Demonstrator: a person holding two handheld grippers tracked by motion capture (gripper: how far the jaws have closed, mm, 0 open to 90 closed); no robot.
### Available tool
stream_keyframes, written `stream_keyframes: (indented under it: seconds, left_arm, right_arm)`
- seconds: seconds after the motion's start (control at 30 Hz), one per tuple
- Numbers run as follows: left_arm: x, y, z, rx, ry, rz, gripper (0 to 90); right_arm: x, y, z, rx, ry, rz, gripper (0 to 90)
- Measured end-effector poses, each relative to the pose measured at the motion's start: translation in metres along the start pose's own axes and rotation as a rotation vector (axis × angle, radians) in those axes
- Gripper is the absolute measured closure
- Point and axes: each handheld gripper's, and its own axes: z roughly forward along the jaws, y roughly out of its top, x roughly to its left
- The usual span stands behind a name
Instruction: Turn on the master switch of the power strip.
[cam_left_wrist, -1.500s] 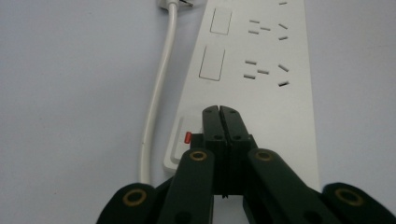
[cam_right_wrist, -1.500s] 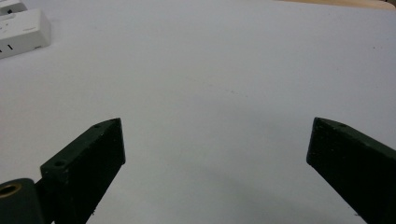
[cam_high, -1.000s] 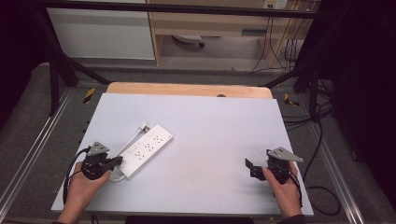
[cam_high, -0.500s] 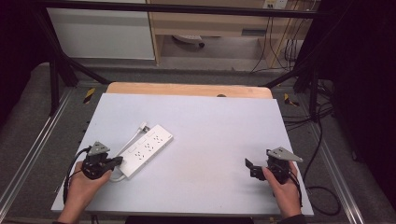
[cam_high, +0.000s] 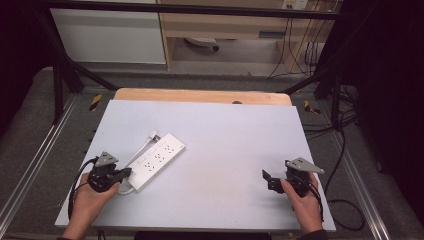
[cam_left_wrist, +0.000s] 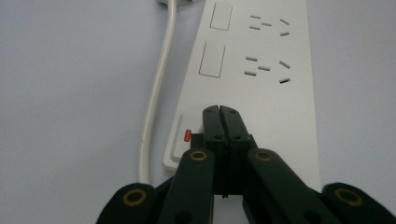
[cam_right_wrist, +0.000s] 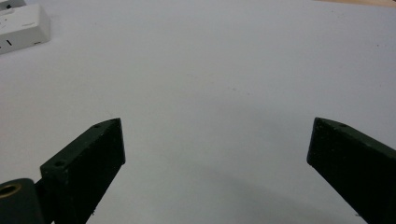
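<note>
**Closed tips at the switch end of the power strip**

High view: white power strip (cam_high: 156, 160) lying diagonally, left of centre on the table (cam_high: 225, 130); left gripper (cam_high: 122, 173) at its near end, right gripper (cam_high: 265, 176) lower right, well apart.

Left gripper view: jaws pressed together, holding nothing, tips over the red-marked switch (cam_left_wrist: 187, 136). Cord (cam_left_wrist: 156, 88) limp alongside.

Right gripper view: jaws spread wide, empty.

Probably light, rigid, smooth plastic; best pinched across the long edges.

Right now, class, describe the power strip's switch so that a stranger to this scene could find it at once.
Start at the pale table, then find the white power strip lying aslant on its left half. The switch sits at the strip's near end, beside the shut left tool; unlike the plain white panels farther along, it carries a small red mark.
</note>
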Motion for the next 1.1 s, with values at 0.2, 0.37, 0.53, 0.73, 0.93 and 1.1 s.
stream_keyframes:
  seconds: [0.2,0.37,0.53,0.73,0.93,1.1]
  left_arm:
    - [0.0007,0.0006,0.0004,0.005,-0.006,-0.006,90.0]
    - [0.0002,0.0015,0.0005,0.012,-0.001,0.002,90.0]
    - [0.0007,0.0015,0.0005,0.013,-0.005,0.0,90.0]
    - [0.0016,0.0017,0.0007,0.015,-0.01,-0.004,90.0]
    - [0.0028,0.0026,0.0014,0.024,0.003,0.004,90.0]
    - [0.0072,0.0014,0.0016,0.013,-0.022,-0.023,90.0]
  right_arm:
    - [0.0009,-0.0001,0.0008,0.004,-0.001,-0.005,4.5]
    - [0.0008,-0.0001,0.001,0.004,-0.002,-0.004,4.5]
    - [0.0009,0.0,0.0009,0.002,-0.002,-0.006,4.5]
    - [0.0011,0.0001,0.0012,0.005,0.002,-0.004,4.5]
    - [0.0012,0.0001,0.0006,0.005,0.001,-0.004,4.4]
    - [0.0012,0.0,0.0006,0.004,0.002,-0.004,4.4]
